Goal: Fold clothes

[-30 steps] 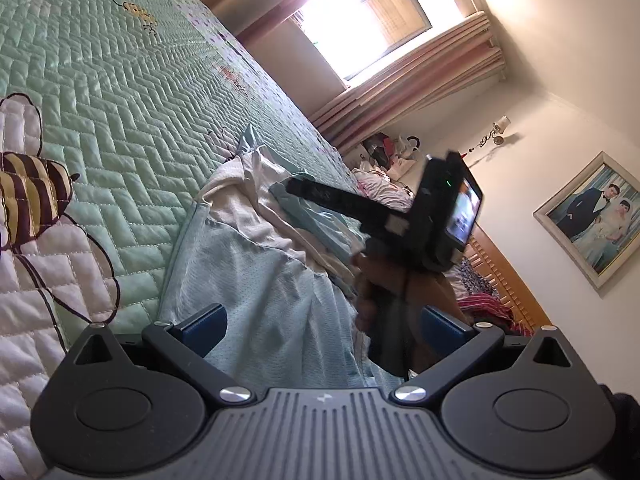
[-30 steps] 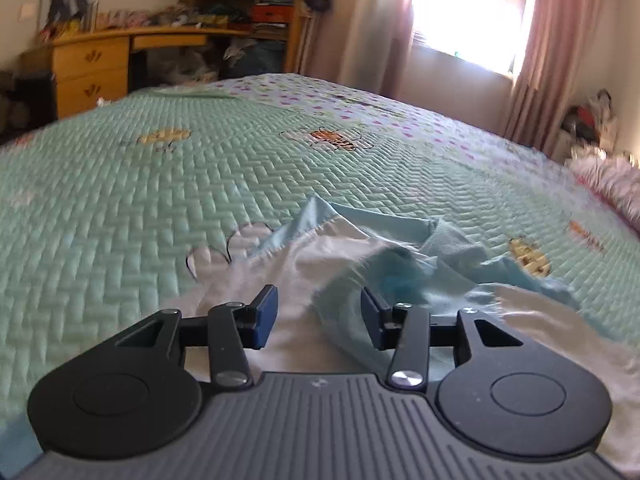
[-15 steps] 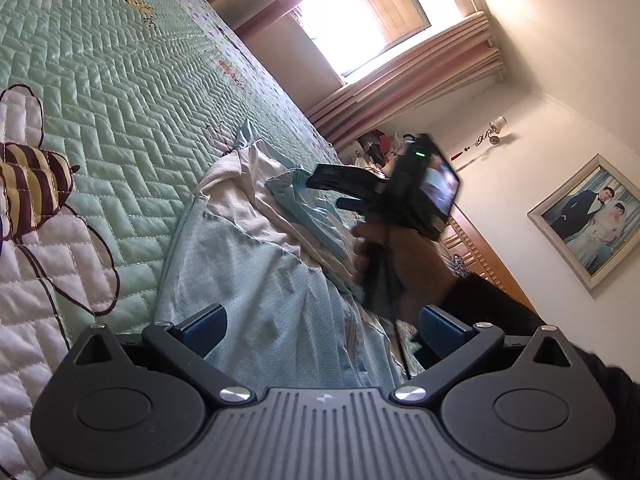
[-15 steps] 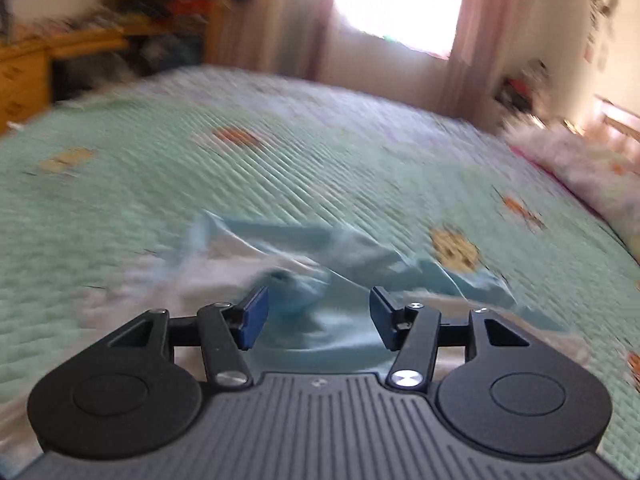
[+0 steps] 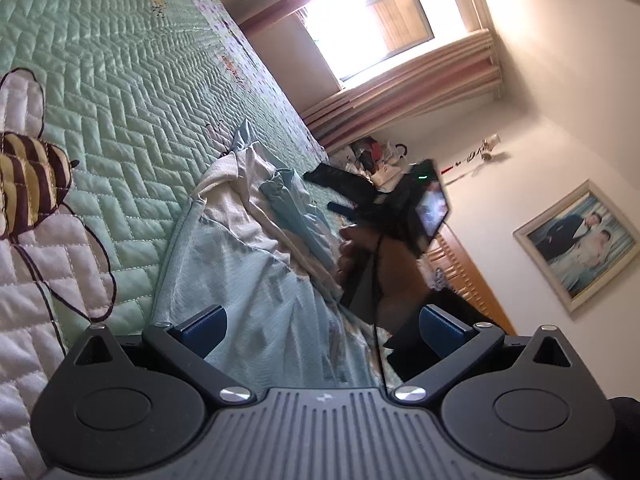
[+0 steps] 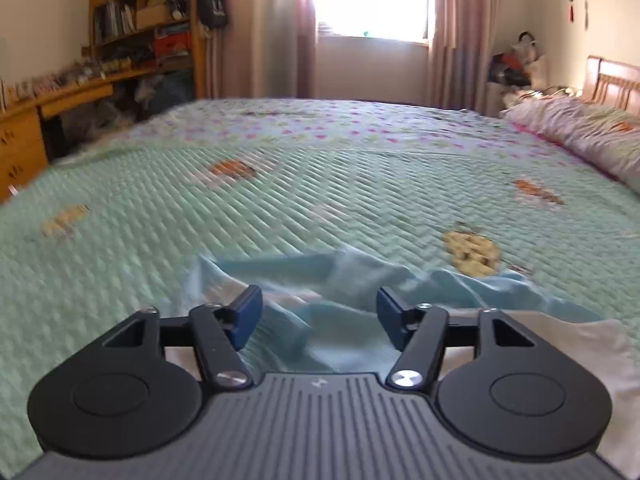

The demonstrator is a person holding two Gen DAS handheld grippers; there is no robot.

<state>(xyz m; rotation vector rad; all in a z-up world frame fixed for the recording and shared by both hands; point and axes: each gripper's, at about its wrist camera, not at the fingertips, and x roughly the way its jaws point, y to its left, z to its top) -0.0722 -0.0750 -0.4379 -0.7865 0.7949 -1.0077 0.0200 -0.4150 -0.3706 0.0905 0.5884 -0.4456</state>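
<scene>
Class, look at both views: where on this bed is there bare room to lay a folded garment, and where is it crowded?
Free: the green quilt between the crumpled blue garment and the flowered border near the window. Crowded: the near edge, where the garment and white cloth bunch under the open, still widening right gripper, and the pillow side.

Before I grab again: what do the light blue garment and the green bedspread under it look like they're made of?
Light blue garment: seems a thin, soft knit with a fine mesh-like texture, matte; it crumples into loose folds and shows a whitish inner side. Exact fibre can't be told.

Green bedspread: looks like padded, quilted fabric with a slight sheen; stitched zigzag ridges and embroidered bee patches show it. Probably cotton or polyester.
</scene>
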